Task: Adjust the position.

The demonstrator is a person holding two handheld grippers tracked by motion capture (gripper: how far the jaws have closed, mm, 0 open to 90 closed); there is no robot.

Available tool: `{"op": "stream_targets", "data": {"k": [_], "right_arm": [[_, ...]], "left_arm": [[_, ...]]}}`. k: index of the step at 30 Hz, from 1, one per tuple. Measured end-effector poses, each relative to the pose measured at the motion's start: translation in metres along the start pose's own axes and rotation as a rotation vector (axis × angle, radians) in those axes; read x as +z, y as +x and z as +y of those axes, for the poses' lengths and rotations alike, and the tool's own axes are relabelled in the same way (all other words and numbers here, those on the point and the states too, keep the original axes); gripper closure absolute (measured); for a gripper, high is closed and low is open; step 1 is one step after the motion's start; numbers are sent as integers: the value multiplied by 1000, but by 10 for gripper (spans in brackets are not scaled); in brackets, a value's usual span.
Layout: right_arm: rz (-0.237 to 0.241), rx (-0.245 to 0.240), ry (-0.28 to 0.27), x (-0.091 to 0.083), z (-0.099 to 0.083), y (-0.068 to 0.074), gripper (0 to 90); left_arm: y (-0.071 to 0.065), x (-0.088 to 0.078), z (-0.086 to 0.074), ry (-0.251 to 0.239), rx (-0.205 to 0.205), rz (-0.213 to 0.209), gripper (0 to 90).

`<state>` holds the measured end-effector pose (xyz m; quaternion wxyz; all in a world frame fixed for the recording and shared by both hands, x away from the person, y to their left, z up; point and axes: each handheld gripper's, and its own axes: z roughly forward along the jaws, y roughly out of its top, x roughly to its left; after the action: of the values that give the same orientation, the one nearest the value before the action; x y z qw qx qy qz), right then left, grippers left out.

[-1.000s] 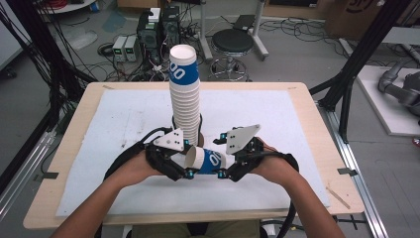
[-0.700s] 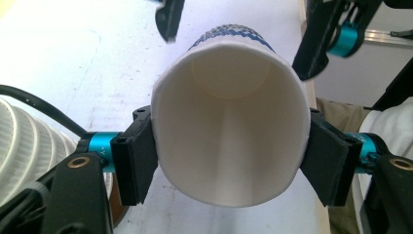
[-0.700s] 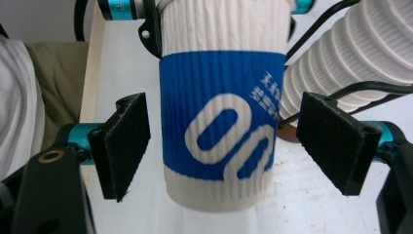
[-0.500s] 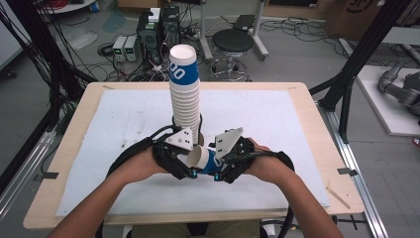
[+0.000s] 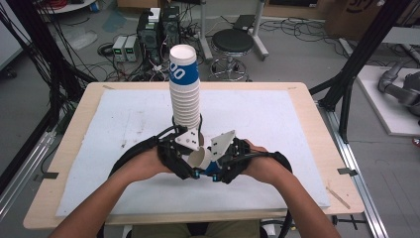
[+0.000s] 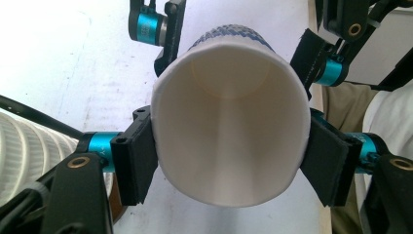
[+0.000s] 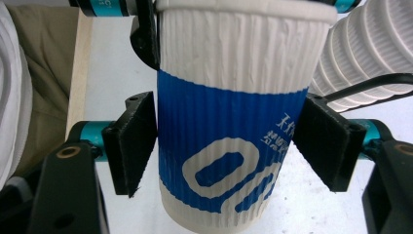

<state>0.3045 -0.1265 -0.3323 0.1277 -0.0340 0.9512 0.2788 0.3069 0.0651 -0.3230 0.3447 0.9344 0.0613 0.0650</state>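
Note:
A ribbed white paper cup with a blue band (image 5: 200, 159) lies tilted between both grippers near the table's front middle. Its open mouth faces my left gripper (image 5: 190, 166). In the left gripper view the pads press on both sides of the cup (image 6: 229, 126) near its rim, so my left gripper (image 6: 229, 161) is shut on it. My right gripper (image 5: 216, 171) grips the same cup (image 7: 229, 122) across its blue band; my right gripper (image 7: 226, 146) has a pad touching each side. A tall stack of the same cups (image 5: 184, 89) stands upright just behind the grippers.
A white mat (image 5: 297, 124) covers most of the wooden table (image 5: 317, 114). The stack of cups (image 7: 360, 53) is close beside the held cup, and a black cable crosses in front of it. Behind the table, a stool (image 5: 233, 42) and electronics boxes (image 5: 126, 47) stand on the floor.
Both hands have drawn closer together and a little toward the stack. The cup between them has tilted, so its open mouth now shows from above.

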Motion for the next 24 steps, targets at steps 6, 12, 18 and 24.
{"op": "stream_targets", "data": {"k": [6, 12, 18, 24], "right_arm": [[-3, 7, 6, 2, 0, 0, 287], [0, 26, 3, 3, -3, 0, 287], [-4, 42, -16, 1, -8, 1, 290], [8, 85, -70, -5, -22, 2, 295]], "left_arm": [[0, 2, 0, -7, -19, 11, 265], [-1, 5, -3, -40, -36, 14, 228], [-3, 3, -7, -96, -25, 26, 214], [-2, -7, -17, -205, -21, 0, 201]]}}
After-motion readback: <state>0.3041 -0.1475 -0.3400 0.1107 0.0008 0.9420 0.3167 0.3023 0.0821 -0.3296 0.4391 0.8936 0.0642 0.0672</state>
